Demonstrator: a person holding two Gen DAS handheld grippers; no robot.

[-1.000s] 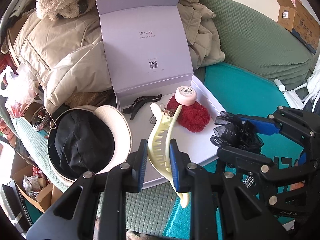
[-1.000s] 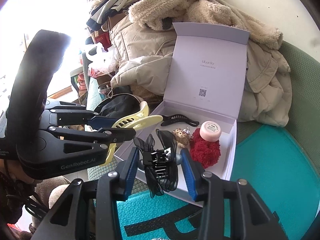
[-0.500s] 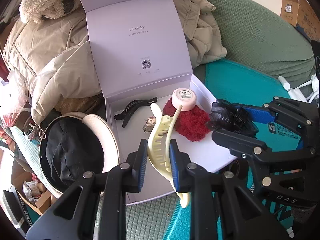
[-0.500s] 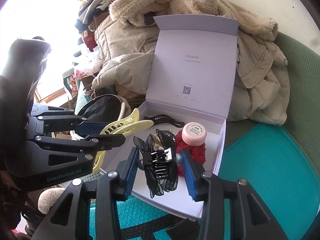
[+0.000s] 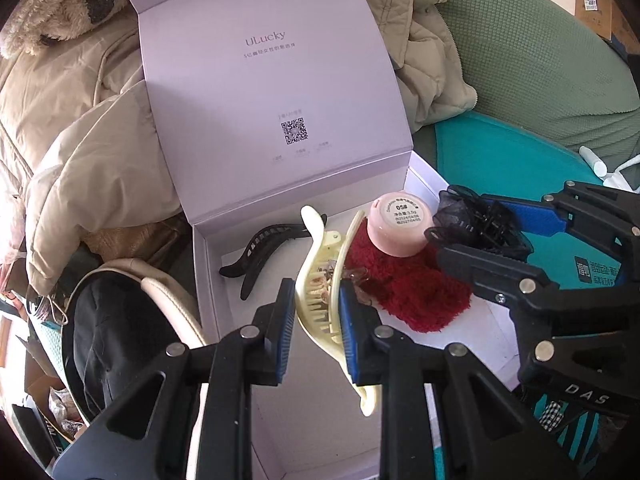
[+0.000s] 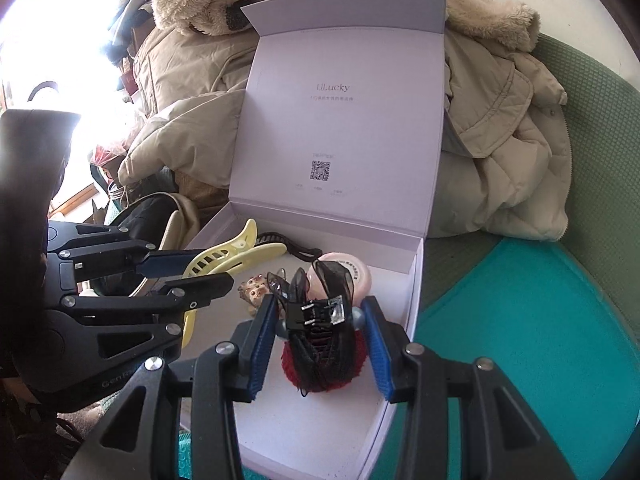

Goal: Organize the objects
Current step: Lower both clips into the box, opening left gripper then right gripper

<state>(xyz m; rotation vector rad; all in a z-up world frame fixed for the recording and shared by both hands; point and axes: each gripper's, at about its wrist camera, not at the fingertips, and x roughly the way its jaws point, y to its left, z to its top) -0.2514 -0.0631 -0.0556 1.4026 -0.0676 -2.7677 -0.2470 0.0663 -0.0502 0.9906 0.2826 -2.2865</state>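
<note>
Seen from the left wrist, the left gripper (image 5: 314, 324) pinches a pale yellow claw clip (image 5: 324, 292) between its blue pads, the clip's smooth curved plastic and comb-like teeth poised above the open lilac gift box (image 5: 224, 320), whose matte lid stands upright against a heap of puffy beige coats (image 5: 80, 120). Already in the tray lie a slim black ribbed clip (image 5: 260, 256), a small pink jar (image 5: 400, 226) resting on a shaggy red scrunchie (image 5: 412, 292), and a little glittery trinket half hidden behind the yellow clip. Released from this height, the slick clip would likely bounce off the hard cardboard floor or land on the trinket; a drop nearer the left wall might tip it out toward the cream-rimmed black hat (image 5: 112, 320) beside the box. From the right wrist, the right gripper (image 6: 320, 342) is clamped on a black clip with a gauzy bow (image 6: 320, 320), its sheer fabric and fine teeth hanging directly over the scrunchie and jar. The mesh could snag in the scrunchie's pile, or the clip could knock the round jar rolling. The two tools work close together over the box, so a clash between them is a further risk.
</note>
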